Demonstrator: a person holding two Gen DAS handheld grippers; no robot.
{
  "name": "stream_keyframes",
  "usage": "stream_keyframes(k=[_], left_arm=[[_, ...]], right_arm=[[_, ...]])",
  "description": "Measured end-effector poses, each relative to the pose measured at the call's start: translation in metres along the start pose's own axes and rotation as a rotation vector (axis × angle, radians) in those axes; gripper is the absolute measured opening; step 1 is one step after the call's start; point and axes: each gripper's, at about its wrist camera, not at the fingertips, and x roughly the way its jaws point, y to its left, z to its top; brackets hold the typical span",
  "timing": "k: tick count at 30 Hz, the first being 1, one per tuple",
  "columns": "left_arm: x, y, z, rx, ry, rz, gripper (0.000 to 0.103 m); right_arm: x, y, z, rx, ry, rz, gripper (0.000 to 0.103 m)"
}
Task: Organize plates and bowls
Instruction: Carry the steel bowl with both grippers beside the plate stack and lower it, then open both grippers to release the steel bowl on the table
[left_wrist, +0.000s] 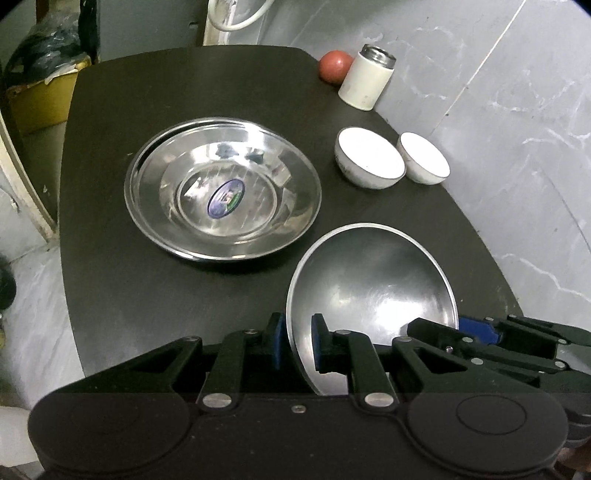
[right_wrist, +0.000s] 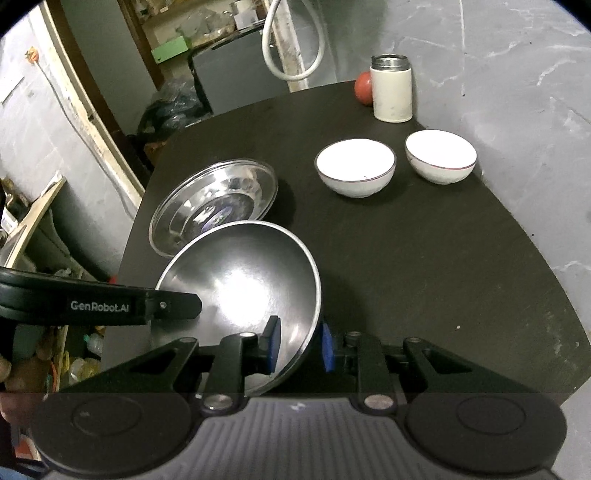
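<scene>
A steel bowl (left_wrist: 373, 280) (right_wrist: 243, 273) is tilted up off the dark table (left_wrist: 147, 295) (right_wrist: 424, 258), held from both sides. My left gripper (left_wrist: 299, 341) is shut on its near-left rim, one blue pad inside and one outside. My right gripper (right_wrist: 300, 345) is shut on the opposite rim in the same way. Each gripper shows in the other's view, the right gripper (left_wrist: 476, 330) at the bowl's right edge and the left gripper (right_wrist: 177, 306) at its left edge. Stacked steel plates (left_wrist: 221, 188) (right_wrist: 214, 199) lie beyond the bowl. Two white bowls (left_wrist: 369, 157) (right_wrist: 354, 166) stand side by side at the far right.
A white flask (left_wrist: 365, 79) (right_wrist: 391, 90) and a red round object (left_wrist: 334, 66) (right_wrist: 364, 88) stand at the table's back corner against the grey marbled wall. Left of the table are a yellow bin (left_wrist: 40, 99) and cluttered floor. Open tabletop lies right of the steel bowl.
</scene>
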Motion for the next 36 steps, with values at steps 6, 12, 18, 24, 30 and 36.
stream_keyframes(k=[6, 12, 18, 24, 30, 36], left_arm=[[0.003, 0.001, -0.003, -0.005, 0.018, 0.007, 0.018], [0.006, 0.002, -0.005, -0.014, 0.026, 0.017, 0.02], [0.008, 0.002, -0.005, -0.023, 0.034, 0.021, 0.022], [0.01, 0.004, -0.004, -0.031, 0.038, 0.021, 0.022], [0.007, 0.006, -0.003, -0.043, 0.014, 0.046, 0.048], [-0.003, 0.01, 0.0, -0.035, -0.021, 0.092, 0.07]], right_arm=[[0.004, 0.002, 0.0, -0.017, 0.034, 0.007, 0.029], [0.006, 0.002, -0.002, -0.021, 0.047, 0.016, 0.029], [0.008, 0.002, -0.002, -0.019, 0.056, 0.024, 0.029], [0.009, 0.002, -0.002, -0.023, 0.062, 0.031, 0.033], [0.008, -0.001, 0.0, -0.015, 0.049, 0.031, 0.043], [0.006, -0.012, 0.002, 0.014, 0.037, 0.015, 0.056]])
